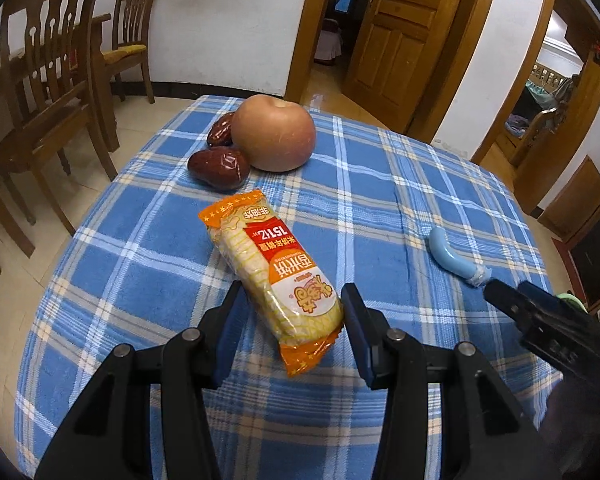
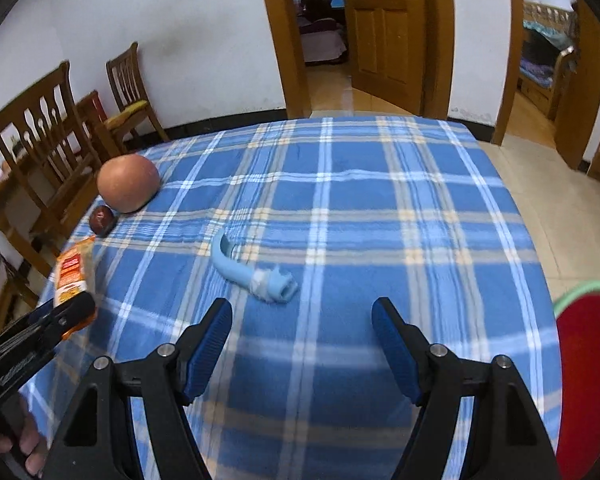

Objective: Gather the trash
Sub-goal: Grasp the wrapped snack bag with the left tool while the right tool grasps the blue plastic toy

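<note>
Left tool [image 1: 288, 300]: jaws half open, astride snack packet [image 1: 270, 276], pads clear, nothing gripped. Lower, close across packet's width. Right tool [image 2: 302, 320]: jaws wide, empty. Blue peeler [image 2: 256, 272] on worktop [image 2: 380, 208] at 11 o'clock, just beyond tips. Apple [image 1: 274, 132], dates [image 1: 219, 169] at 12 o'clock: likely not trash; avoid.

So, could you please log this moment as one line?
left gripper: open, straddling snack packet | right gripper: open, empty, near blue peeler
</note>
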Available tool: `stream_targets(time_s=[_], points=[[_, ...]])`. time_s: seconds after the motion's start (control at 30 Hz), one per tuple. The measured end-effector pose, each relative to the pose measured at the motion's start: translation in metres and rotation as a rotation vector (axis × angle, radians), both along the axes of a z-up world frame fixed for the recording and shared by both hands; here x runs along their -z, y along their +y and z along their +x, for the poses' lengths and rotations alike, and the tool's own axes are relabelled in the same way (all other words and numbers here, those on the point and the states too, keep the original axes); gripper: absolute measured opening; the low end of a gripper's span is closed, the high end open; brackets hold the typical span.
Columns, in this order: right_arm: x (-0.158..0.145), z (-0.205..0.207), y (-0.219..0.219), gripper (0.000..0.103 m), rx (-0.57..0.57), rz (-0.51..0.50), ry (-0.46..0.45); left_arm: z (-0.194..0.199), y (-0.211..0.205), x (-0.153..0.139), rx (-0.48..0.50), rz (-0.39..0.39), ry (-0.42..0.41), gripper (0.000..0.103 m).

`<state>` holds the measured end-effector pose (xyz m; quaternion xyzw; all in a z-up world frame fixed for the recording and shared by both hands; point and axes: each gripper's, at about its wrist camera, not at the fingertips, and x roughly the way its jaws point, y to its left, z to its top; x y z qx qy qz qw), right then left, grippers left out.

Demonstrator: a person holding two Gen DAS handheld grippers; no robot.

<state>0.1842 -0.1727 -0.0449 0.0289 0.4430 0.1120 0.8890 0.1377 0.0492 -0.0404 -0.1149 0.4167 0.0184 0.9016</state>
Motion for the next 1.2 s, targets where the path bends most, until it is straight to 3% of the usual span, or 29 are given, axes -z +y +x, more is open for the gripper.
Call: stream_targets(time_s=[0.27, 0.43, 0.7, 0.77, 1.2], points=[[0.006, 0.025, 0.025, 0.075, -0.078, -0.046, -0.008, 0.001, 0.0, 0.004, 0.005, -0.009, 0.005, 0.048], [0.012, 0.032, 0.034, 0.067, -0.092, -0.057, 0.005, 0.001, 0.0, 0.005, 0.007, -0.013, 0.007, 0.048], [0.012, 0.026, 0.043, 0.039, -0.111, -0.093, -0.013, 0.002, -0.003, 0.007, 0.012, -0.017, 0.011, 0.048], [0.012, 0.024, 0.043, 0.023, -0.116, -0.094, -0.015, 0.001, -0.004, 0.006, 0.015, -0.017, 0.009, 0.048], [0.011, -0.005, 0.028, 0.019, -0.104, -0.007, 0.0, -0.009, -0.018, 0.0, 0.054, -0.022, -0.005, 0.048]])
